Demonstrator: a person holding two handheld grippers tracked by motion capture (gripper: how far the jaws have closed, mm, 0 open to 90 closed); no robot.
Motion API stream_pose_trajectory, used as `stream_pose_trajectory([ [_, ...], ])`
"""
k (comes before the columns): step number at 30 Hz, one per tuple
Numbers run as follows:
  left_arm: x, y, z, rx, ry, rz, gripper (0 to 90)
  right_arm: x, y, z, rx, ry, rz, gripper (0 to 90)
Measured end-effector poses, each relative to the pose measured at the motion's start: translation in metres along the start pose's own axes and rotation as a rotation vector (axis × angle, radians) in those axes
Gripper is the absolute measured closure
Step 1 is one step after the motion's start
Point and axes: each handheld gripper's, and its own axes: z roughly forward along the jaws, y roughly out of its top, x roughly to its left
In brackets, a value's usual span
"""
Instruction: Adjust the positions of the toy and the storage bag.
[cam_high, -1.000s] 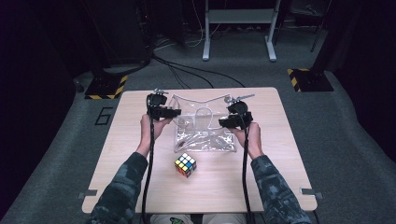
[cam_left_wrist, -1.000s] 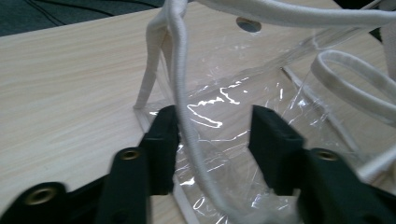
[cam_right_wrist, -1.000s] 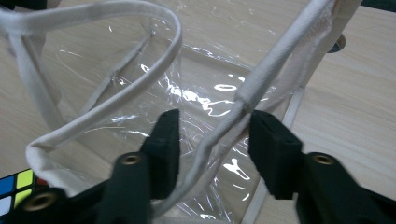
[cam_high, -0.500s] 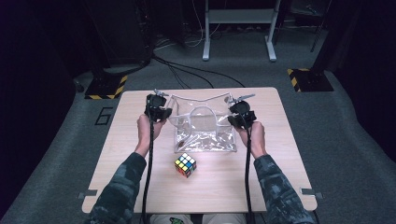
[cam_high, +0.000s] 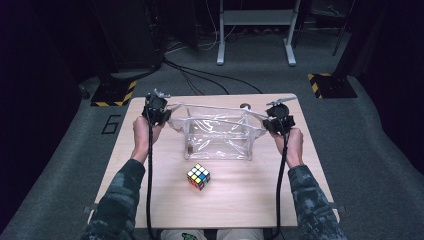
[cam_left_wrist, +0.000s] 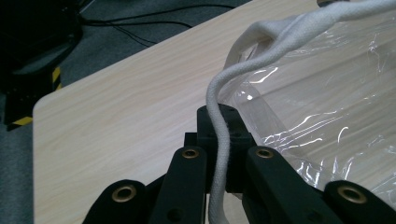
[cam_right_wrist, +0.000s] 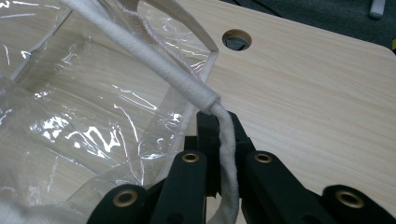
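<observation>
While the bag (cam_high: 218, 134) is held stretched between both tongs, its mouth is kept open and facing up, and its long axis is seen to run straight from one tong to the other across the table (cam_high: 150, 190).

Left tong (cam_high: 156, 113): its jaws are closed on the left cord (cam_left_wrist: 218, 140), which is pinched between them and is seen in the left gripper view to rise up and away to the bag's hem. The bag lies to this tong's inner side, just beside the jaws.

Between the tongs: the bag stands on the table, clear-walled, with nothing visible inside it. The cube (cam_high: 198, 176) is found nearer the person than the bag, apart from it and slightly closer to the left tong than to the right.

Right tong (cam_high: 278, 122): its jaws are closed on the right cord (cam_right_wrist: 226, 154), which is held in the same manner; the bag lies to its inner side.

Judgement: since both tongs are occupied, one cord would have to be released before the cube could be lifted into the bag. The left tong is judged the nearer. The bag may slacken once one cord is freed.
</observation>
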Motion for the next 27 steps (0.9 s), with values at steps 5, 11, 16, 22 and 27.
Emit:
stream_pose_trajectory([
  [5, 0.007, -0.004, 0.004, 0.029, -0.041, -0.017, 88.9, 0.001, 0.001, 0.002, 0.009, 0.01, -0.002, 89.1],
  [11, 0.013, -0.01, 0.015, 0.06, -0.067, -0.059, 88.6, 0.007, 0.003, 0.01, 0.026, 0.02, -0.016, 89.0],
  [16, 0.016, -0.012, 0.019, 0.065, -0.083, -0.081, 88.1, 0.009, 0.004, 0.016, 0.04, 0.033, -0.024, 88.5],
  [22, 0.01, -0.009, 0.02, 0.045, -0.067, -0.099, 80.3, 0.016, 0.007, 0.024, 0.042, 0.038, -0.017, 82.8],
  [27, 0.009, -0.008, 0.015, 0.014, -0.057, -0.127, 50.7, 0.016, 0.008, 0.023, 0.027, 0.068, 0.003, 62.7],
])
